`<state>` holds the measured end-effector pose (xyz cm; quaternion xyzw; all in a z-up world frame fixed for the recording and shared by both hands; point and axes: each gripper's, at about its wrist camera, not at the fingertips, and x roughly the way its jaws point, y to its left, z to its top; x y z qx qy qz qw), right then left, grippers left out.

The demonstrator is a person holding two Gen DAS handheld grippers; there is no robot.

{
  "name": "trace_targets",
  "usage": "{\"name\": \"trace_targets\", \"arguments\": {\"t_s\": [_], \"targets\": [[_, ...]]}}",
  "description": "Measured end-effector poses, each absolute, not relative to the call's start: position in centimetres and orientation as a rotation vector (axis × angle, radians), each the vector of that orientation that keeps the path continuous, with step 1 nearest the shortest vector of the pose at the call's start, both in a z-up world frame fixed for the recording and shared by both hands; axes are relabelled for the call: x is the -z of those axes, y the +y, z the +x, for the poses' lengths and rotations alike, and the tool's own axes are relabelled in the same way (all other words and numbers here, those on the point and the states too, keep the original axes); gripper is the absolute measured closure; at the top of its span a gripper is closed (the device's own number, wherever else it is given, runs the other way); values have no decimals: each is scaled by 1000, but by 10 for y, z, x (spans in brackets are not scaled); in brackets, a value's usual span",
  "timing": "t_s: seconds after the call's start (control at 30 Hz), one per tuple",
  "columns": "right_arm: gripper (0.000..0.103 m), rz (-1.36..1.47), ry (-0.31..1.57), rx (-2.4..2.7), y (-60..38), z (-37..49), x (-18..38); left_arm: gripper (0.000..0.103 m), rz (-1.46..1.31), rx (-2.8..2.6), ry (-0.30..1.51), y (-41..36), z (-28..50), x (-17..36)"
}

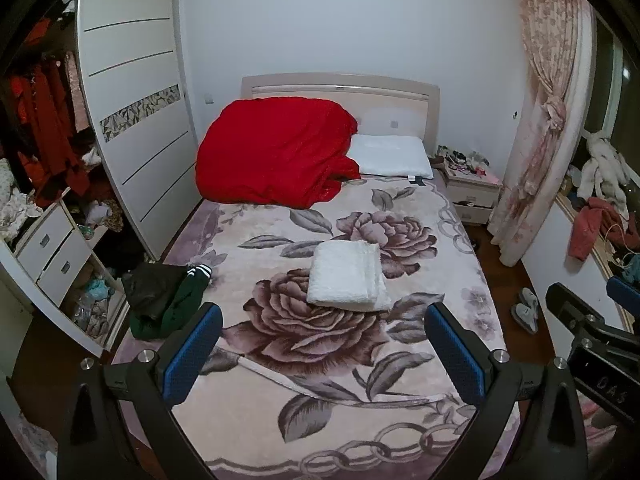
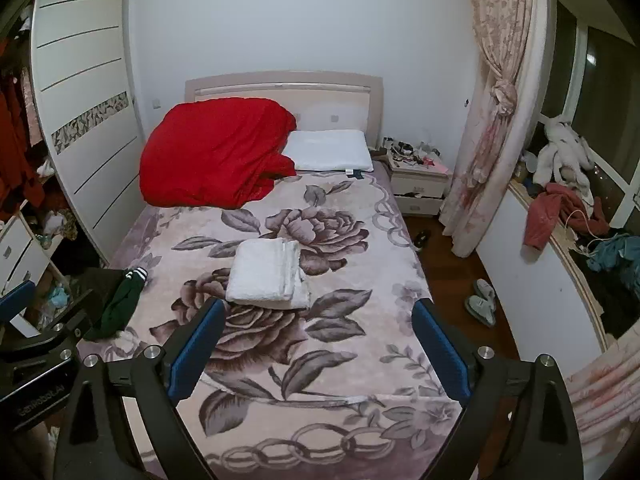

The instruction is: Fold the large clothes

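Evidently both tools, left tool (image 1: 322, 342) and right tool (image 2: 318, 340), hover released above the bed (image 1: 420, 364); the folded white garment (image 1: 348, 276) lies at 12 o'clock, dark clothes (image 1: 164, 300) at 10 await folding.

Bed (image 1: 400, 400) under a floral blanket (image 1: 320, 360). Folded white cloth (image 1: 346, 276) at frame centre, red quilt (image 1: 272, 148) and white pillow (image 1: 390, 156) toward the top, dark green-and-black clothes (image 1: 164, 300) at left edge.
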<state>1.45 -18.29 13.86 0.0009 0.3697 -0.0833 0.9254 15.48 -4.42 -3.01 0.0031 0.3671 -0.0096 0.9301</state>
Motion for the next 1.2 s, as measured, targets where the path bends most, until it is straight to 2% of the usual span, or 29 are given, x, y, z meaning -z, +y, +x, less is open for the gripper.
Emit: {"name": "trace_targets", "arguments": {"t_s": [1.2], "targets": [[4, 1, 762, 129, -186, 29, -141, 0, 25, 6, 717, -46, 148, 23]]}}
